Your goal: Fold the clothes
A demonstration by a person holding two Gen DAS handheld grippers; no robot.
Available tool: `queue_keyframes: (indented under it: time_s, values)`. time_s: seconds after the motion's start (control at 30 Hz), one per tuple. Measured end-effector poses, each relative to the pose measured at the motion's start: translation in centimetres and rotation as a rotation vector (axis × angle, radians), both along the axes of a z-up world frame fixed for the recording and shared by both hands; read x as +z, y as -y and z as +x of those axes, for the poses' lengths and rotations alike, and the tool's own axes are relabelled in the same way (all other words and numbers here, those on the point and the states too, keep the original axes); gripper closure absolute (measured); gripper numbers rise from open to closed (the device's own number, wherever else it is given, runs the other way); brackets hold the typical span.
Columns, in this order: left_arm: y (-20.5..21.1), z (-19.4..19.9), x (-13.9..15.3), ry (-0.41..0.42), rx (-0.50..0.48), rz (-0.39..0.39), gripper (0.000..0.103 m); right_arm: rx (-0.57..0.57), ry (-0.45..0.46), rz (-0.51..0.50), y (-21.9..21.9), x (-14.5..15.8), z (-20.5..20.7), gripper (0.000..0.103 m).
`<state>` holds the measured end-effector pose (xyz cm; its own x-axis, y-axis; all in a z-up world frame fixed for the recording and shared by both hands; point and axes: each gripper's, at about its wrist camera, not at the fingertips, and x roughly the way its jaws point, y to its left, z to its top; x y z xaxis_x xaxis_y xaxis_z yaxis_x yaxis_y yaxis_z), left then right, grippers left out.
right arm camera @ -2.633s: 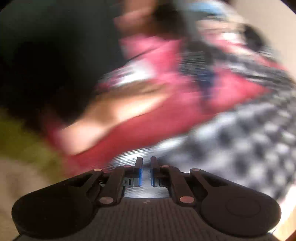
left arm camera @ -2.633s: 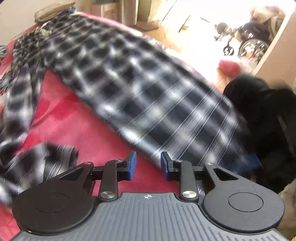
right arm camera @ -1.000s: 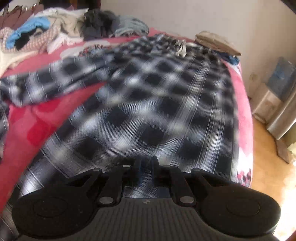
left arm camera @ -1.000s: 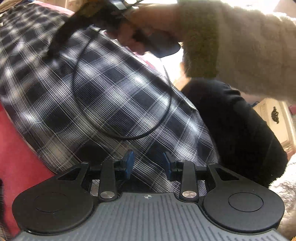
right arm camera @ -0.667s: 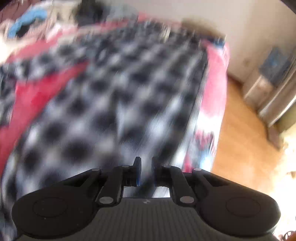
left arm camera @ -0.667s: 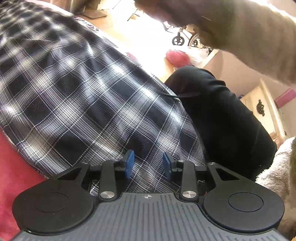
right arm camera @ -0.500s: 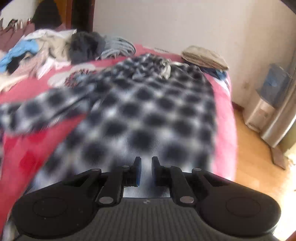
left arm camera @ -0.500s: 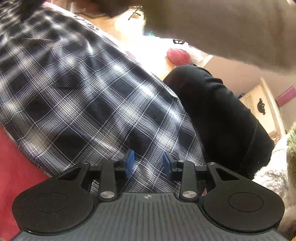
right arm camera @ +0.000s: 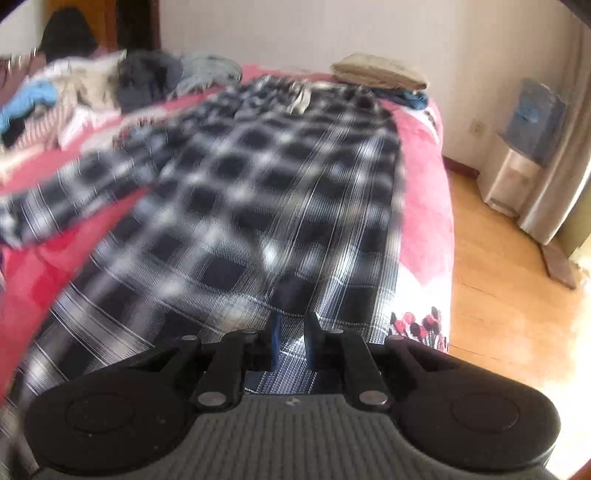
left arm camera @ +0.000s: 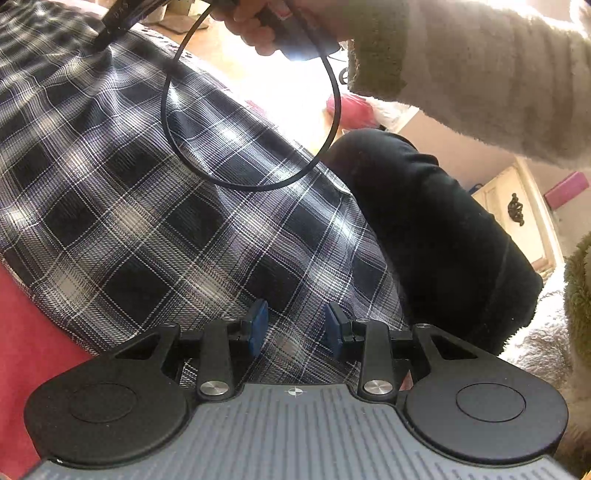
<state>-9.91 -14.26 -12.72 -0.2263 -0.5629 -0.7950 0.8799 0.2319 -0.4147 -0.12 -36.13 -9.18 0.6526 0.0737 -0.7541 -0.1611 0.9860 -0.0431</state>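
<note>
Shirt: black-and-white plaid shirt (right arm camera: 266, 206) lies spread flat on the red bedcover (right arm camera: 424, 192), collar at the far end, hem nearest my grippers; one sleeve trails off to the left.
Left gripper: my left gripper (left arm camera: 294, 325) sits low over the near hem of the plaid shirt (left arm camera: 177, 229), blue pads spread wide, nothing between them.
Right gripper: my right gripper (right arm camera: 291, 334) is at the near right hem; fingers stand close with a narrow gap, cloth visible behind the gap. I cannot tell if any fabric is pinched.
Hand: a hand (left arm camera: 266, 22) in a fuzzy beige sleeve (left arm camera: 461, 70) shows at the top of the left wrist view, gripping a handle, with a black cable (left arm camera: 251, 147) looping down over the shirt.
Right of shirt: a dark-trousered leg (left arm camera: 436, 229) just beside the bed edge.
Far end: folded tan garment (right arm camera: 380, 72) at the far right corner; heap of mixed clothes (right arm camera: 92, 88) far left.
Floor: wooden floor (right arm camera: 509, 295) right of the bed.
Focus: right view is motion-blurred on the left.
</note>
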Motion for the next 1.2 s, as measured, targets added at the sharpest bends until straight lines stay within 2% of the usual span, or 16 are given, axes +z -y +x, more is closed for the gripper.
queue_keyframes:
  time_s: [0.07, 0.17, 0.33, 0.47, 0.53, 0.6, 0.7, 0.8, 0.9, 1.0, 1.07, 1.13, 1.2]
  values:
    - [0.1, -0.2, 0.0, 0.002, -0.005, 0.006, 0.069, 0.009, 0.008, 0.018, -0.3, 0.2, -0.2, 0.089]
    - [0.3, -0.5, -0.1, 0.006, -0.012, 0.016, 0.069, 0.038, -0.026, 0.017, -0.4, -0.6, -1.8, 0.089]
    - [0.6, -1.0, -0.2, 0.012, -0.024, 0.032, 0.069, 0.012, -0.095, 0.006, 2.0, -0.9, -9.5, 0.085]
    - [1.0, -1.5, -0.2, 0.028, -0.059, 0.041, 0.069, 0.009, -0.175, -0.095, 2.3, -0.2, -14.9, 0.081]
    - [1.0, -1.8, 0.0, 0.041, -0.069, 0.043, 0.069, 0.001, -0.164, -0.119, 2.0, 0.8, -16.0, 0.081]
    - [1.0, -2.1, 0.2, 0.052, -0.08, 0.044, 0.069, 0.005, -0.106, -0.062, 1.3, 2.1, -16.0, 0.081]
    - [0.7, -2.7, 0.0, 0.036, -0.106, 0.058, 0.069, 0.067, -0.109, 0.006, -0.7, 2.2, -15.5, 0.081]
    - [0.4, -3.8, 0.1, 0.049, -0.168, 0.068, 0.069, 0.156, -0.235, 0.029, -2.9, 0.4, -16.9, 0.081]
    - [0.3, -5.0, 0.1, 0.067, -0.258, 0.075, 0.069, 0.203, -0.353, 0.041, -4.1, -0.3, -20.8, 0.081]
    - [0.1, -6.5, 0.2, 0.105, -0.345, 0.078, 0.069, 0.252, -0.519, 0.083, -4.8, 0.1, -23.7, 0.081]
    - [0.2, -7.1, 0.2, 0.129, -0.373, 0.078, 0.069, 0.275, -0.556, 0.044, -5.3, 0.5, -24.9, 0.082]
    - [0.2, -7.5, 0.3, 0.141, -0.387, 0.079, 0.069, 0.236, -0.486, 0.01, -5.2, 1.6, -24.8, 0.082]
    - [0.1, -7.8, 0.3, 0.156, -0.402, 0.081, 0.069, 0.127, -0.43, 0.053, -4.3, 2.2, -23.9, 0.081]
